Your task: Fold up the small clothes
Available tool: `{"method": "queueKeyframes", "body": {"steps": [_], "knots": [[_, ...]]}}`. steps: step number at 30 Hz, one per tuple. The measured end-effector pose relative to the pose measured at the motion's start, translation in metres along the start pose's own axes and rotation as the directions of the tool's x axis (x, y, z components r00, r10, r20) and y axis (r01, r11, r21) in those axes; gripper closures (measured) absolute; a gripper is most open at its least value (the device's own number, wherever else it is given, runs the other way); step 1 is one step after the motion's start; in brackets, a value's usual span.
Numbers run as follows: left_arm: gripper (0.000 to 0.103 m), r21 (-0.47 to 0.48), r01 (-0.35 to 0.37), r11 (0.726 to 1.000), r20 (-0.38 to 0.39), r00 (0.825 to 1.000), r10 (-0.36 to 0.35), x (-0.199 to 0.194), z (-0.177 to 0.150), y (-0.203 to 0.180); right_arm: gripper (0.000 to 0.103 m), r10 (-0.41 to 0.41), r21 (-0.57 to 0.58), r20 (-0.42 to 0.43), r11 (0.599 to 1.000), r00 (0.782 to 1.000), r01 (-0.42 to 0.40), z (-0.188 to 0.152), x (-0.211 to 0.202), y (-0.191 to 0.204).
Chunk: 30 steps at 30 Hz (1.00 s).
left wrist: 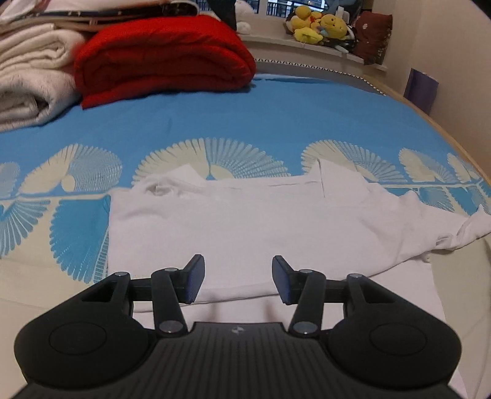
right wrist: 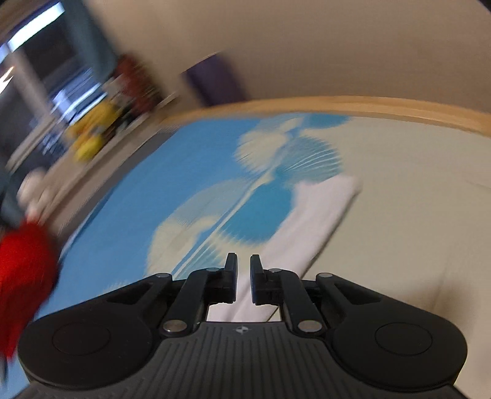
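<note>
Bedroom setting: work took place on a bed (left wrist: 276,116) covered by a blue sheet with a pale fan-leaf print, a wooden frame along its far edge. One landmark was used for all places, the white shirt (left wrist: 245,227).

White shirt lay flat on the bed, spread roughly crosswise to the left claw's view. Its long axis ran left to right in that view, with a sleeve (left wrist: 466,230) trailing off toward the right and a rumpled bit at the far-left corner. Folded red blanket (left wrist: 165,58) and a stack of cream blankets (left wrist: 30,79) sat well beyond the shirt, plush toys (left wrist: 319,27) farther off on a ledge.

Left claw (left wrist: 238,277): wide open, holding nothing, poised over the shirt's near hem, about mid-width. Contact between fingers and cloth could not be judged.

Right claw (right wrist: 244,280): fingers nearly together with a narrow gap between them. Nothing seen clamped. White cloth (right wrist: 310,221) ran forward from under it toward the upper right of that view. Frame heavily motion-blurred, so whether it touched the cloth could not be told.

Judgement: the left claw was the better placed, squarely facing the near hem. The fold likely turns on the crosswise axis, so a near edge would need carrying away from the claw toward the far edge, or the sleeve end brought in along the length.
</note>
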<state>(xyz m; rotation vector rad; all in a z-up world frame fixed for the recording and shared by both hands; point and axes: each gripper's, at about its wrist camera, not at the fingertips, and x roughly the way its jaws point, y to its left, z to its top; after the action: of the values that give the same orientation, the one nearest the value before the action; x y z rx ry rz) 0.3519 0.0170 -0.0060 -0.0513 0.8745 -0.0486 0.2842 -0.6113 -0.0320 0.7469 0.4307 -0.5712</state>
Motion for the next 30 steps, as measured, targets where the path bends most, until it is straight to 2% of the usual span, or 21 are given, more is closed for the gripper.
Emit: {"method": "queueKeyframes", "body": {"steps": [1,6,11,14,16,18,19,20,21,23,26,28,30], "knots": [[0.049,0.0,-0.007,1.0,-0.009,1.0,0.007,0.004,0.0,0.002,0.091,-0.015,0.018,0.013,1.0,1.0,0.015,0.008,0.011,-0.009],[0.049,-0.037,-0.015,0.999,-0.062,0.998,0.013,0.019,-0.008,0.019,0.062,-0.054,0.05,0.011,0.997,0.998,0.053,0.013,0.062,-0.025],[0.049,-0.064,-0.017,0.998,-0.088,0.996,0.012,0.027,-0.008,0.031,0.06,-0.085,-0.034,-0.02,0.996,0.996,0.084,0.016,0.121,-0.016],[0.049,-0.081,-0.02,0.997,-0.097,0.995,0.012,0.029,-0.007,0.038,0.06,-0.171,-0.093,-0.04,0.982,0.984,0.167,0.015,0.147,-0.008],[0.049,-0.084,-0.03,0.996,-0.101,0.995,0.022,0.031,-0.006,0.04,0.06,-0.194,-0.123,-0.05,0.975,0.98,0.187,0.015,0.159,-0.005],[0.049,-0.09,-0.039,0.995,-0.109,0.994,0.029,0.033,-0.006,0.043,0.064,-0.246,-0.204,-0.033,0.951,0.969,0.234,0.015,0.167,0.005],[0.049,-0.096,-0.04,0.995,-0.114,0.993,0.029,0.034,-0.006,0.044,0.071,-0.27,-0.239,-0.025,0.937,0.963,0.256,0.015,0.167,0.009],[0.049,-0.1,-0.038,0.994,-0.115,0.993,0.027,0.034,-0.005,0.045,0.091,-0.301,-0.273,-0.016,0.919,0.954,0.285,0.015,0.168,0.012],[0.049,-0.104,-0.037,0.994,-0.113,0.993,0.025,0.033,-0.004,0.046,0.1,-0.308,-0.271,-0.016,0.917,0.951,0.293,0.016,0.166,0.012],[0.049,-0.11,-0.038,0.993,-0.102,0.994,0.027,0.029,-0.001,0.049,0.101,-0.29,-0.226,0.003,0.932,0.957,0.283,0.019,0.152,0.009],[0.049,-0.142,-0.042,0.989,-0.081,0.996,0.031,0.02,0.004,0.059,0.101,-0.225,-0.245,0.089,0.939,0.97,0.24,0.022,0.119,0.02],[0.049,-0.17,-0.044,0.984,-0.069,0.997,0.033,0.014,0.008,0.067,0.101,-0.129,-0.28,0.151,0.945,0.98,0.168,0.022,0.089,0.036],[0.049,-0.2,-0.048,0.979,-0.05,0.998,0.038,0.005,0.012,0.08,0.101,0.007,-0.331,0.189,0.942,0.982,0.057,0.016,0.052,0.061]]}}
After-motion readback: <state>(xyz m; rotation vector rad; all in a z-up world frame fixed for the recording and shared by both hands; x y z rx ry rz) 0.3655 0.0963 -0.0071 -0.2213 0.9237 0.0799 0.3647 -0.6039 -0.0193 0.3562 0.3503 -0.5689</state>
